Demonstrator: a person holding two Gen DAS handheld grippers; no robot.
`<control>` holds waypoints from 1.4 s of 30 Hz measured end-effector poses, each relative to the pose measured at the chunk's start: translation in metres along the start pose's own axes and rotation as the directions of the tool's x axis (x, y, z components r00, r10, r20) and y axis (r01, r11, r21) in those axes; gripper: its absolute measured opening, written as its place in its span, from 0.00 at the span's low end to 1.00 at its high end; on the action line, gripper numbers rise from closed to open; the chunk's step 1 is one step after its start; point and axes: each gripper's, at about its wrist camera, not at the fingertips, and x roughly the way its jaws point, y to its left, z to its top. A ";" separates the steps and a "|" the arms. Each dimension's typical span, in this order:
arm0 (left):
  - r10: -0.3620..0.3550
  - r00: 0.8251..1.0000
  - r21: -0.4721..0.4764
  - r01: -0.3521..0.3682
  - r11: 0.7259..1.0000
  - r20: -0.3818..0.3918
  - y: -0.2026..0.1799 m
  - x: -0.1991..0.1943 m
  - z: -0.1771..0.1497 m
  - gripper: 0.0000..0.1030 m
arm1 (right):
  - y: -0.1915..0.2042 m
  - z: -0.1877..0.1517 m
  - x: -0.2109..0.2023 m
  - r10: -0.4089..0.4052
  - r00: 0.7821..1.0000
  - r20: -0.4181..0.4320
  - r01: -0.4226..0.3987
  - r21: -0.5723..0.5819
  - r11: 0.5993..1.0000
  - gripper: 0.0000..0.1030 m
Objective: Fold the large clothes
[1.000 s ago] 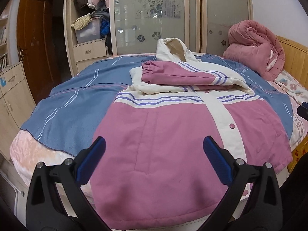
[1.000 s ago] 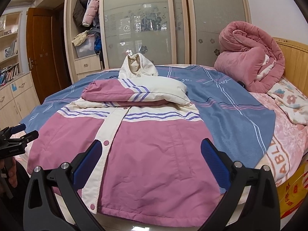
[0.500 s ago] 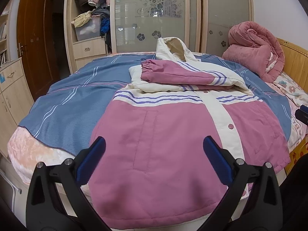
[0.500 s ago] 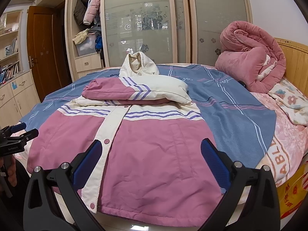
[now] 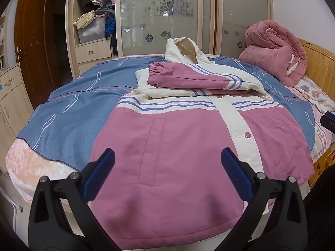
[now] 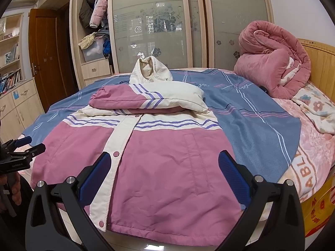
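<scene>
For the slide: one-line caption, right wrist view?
Open right gripper hovers over pink-and-cream jacket, sleeves folded across chest, spread on bed.

A rolled pink quilt [image 6: 274, 67] lies on the blue sheet [image 5: 69, 115]; behind stand a wardrobe [image 6: 157, 25] and a door [image 5: 33, 41]

Matt padded cloth jacket [image 5: 167, 156], fleecy-looking blue blanket [image 5: 69, 113], frosted glass wardrobe doors [image 6: 150, 25], wooden headboard [image 6: 320, 62]

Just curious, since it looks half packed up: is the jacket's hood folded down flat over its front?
No, the cream hood stands up beyond the folded sleeves, past the collar end of the jacket.
</scene>
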 end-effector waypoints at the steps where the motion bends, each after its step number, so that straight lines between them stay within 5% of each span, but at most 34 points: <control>1: 0.001 1.000 0.000 -0.001 1.000 -0.001 0.000 0.001 0.000 0.98 | 0.000 0.000 0.000 0.002 1.000 0.000 -0.002 0.000 1.000 0.99; 12: -0.026 0.999 -0.007 0.025 1.000 -0.043 0.001 0.011 0.014 0.98 | 0.001 0.004 0.005 0.023 1.000 -0.002 -0.023 0.023 0.999 0.99; 20: -0.087 0.993 0.080 0.093 0.992 -0.077 -0.013 0.054 0.096 0.98 | 0.000 0.008 0.011 0.070 0.998 -0.003 -0.070 0.044 0.997 0.99; 28: 0.033 0.997 0.176 -0.019 0.984 -0.077 -0.038 0.179 0.228 0.98 | -0.003 0.012 0.021 0.102 0.995 -0.018 -0.100 0.072 0.992 0.99; 32: 0.018 0.982 0.070 -0.005 0.998 -0.189 -0.038 0.270 0.288 0.98 | -0.004 0.014 0.025 0.138 0.990 -0.025 -0.135 0.087 0.987 0.99; 42: 0.141 0.961 0.075 -0.127 0.989 -0.238 -0.063 0.436 0.373 0.98 | -0.026 0.015 0.033 0.188 0.981 -0.042 -0.178 0.167 0.970 0.99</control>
